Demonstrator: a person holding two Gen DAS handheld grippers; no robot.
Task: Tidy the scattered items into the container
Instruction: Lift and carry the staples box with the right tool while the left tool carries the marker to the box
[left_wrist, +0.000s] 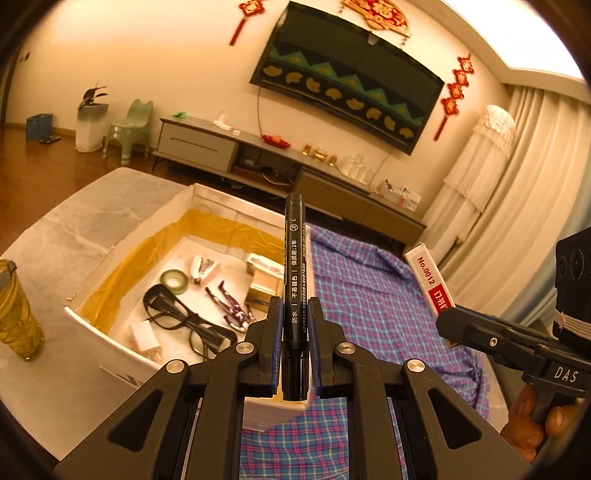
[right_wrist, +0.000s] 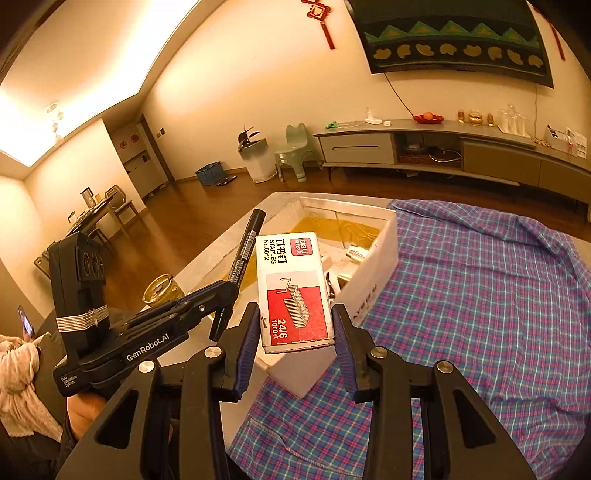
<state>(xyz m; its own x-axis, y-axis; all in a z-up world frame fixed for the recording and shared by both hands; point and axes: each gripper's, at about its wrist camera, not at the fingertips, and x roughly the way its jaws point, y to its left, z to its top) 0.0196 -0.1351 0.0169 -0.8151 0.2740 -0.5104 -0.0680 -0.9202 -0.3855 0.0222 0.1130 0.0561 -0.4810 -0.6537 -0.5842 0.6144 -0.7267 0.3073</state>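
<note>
Black marker (left_wrist: 294, 280) clamped upright in left gripper (left_wrist: 294, 325) over white box (left_wrist: 110, 343) rim; right gripper (right_wrist: 295, 328) grips staples box (right_wrist: 293, 291), also above white box, by plaid cloth (right_wrist: 480, 295).

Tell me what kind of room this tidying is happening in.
Most likely a home living room: a wall-mounted TV draped with a patterned cover, a long low TV cabinet under it, and red Chinese knot decorations on the wall.
</note>
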